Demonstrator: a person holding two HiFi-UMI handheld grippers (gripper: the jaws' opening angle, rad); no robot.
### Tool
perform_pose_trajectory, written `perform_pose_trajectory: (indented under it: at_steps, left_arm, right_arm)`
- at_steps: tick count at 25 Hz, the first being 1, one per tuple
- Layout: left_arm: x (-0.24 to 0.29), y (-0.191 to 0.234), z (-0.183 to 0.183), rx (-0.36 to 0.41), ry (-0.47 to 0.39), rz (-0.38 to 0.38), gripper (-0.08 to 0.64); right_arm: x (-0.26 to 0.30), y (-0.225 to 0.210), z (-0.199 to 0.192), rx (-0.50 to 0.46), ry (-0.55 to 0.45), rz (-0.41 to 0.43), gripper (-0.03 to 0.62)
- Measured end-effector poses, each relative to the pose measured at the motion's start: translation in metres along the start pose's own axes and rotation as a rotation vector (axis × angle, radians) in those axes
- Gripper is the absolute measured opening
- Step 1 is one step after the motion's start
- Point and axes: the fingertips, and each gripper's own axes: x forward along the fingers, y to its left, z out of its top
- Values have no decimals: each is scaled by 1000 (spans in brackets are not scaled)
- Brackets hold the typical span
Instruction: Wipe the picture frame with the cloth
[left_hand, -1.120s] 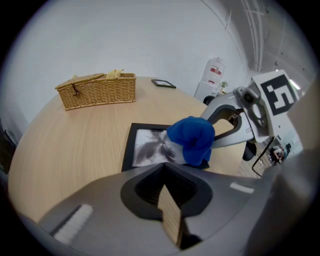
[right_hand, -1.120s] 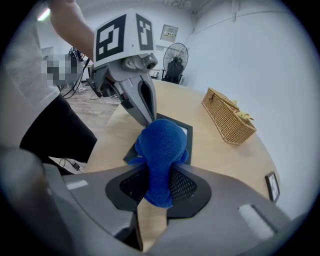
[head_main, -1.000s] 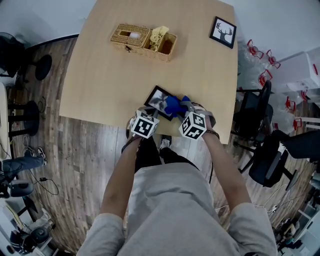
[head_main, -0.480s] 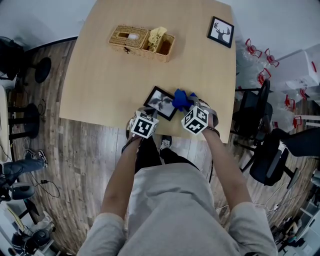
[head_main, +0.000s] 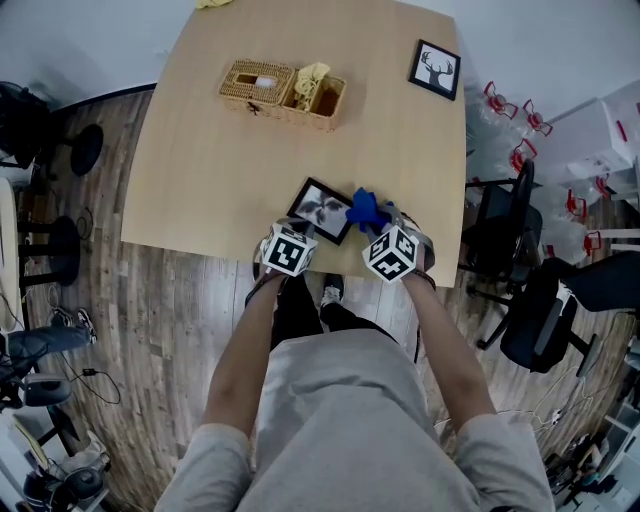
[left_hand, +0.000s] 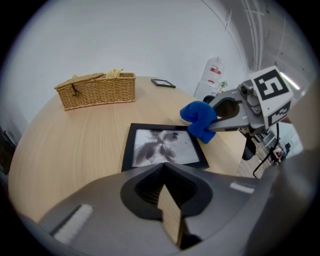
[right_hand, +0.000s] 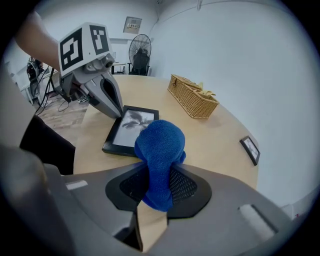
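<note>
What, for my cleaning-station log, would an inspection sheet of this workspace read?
Surface: light wooden table, rounded edge.
Job's things: black picture frame with a grey leaf print lies flat by the near edge; bunched blue cloth at its right edge.
Clutter: woven wicker basket and small black-framed deer picture on the far side.
Grippers: left gripper jaws together, empty, tips at the frame's corner; right gripper shut on the cloth.
Cables: loose cables on the floor, left.
Surroundings: wood-plank floor; black office chairs, right.
</note>
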Motion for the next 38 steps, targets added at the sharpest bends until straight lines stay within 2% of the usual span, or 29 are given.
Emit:
perform_pose_trajectory:
  at_steps: [8,12,15,21,25,30,38]
  left_arm:
    - [1,-2,6,70,23,3,52]
    - [-12,10,10,76,0,52,52]
    - [-19,7,12,75,-14,46,52]
    - [-40,-8,23,37,-109,65,52]
    - [-49,-18,17,-3,-123,75,52]
    - [-70,-12,19,-45,-189,141,52]
    - [-97,-14,15,-92,-262,182,52]
  right_arm:
    - [-15,19,12,79,-41,12,92]
    - [-18,29,19,101,-56,19,92]
    - [-23,32,16,130,-58,17,92]
    - [-32,35,11,215,-83,9,92]
    - [-40,32,11,270,-113,4,92]
    - [-50,36,12,336,-153,22,92]
    - [-72,42,28,399,-233,46,92]
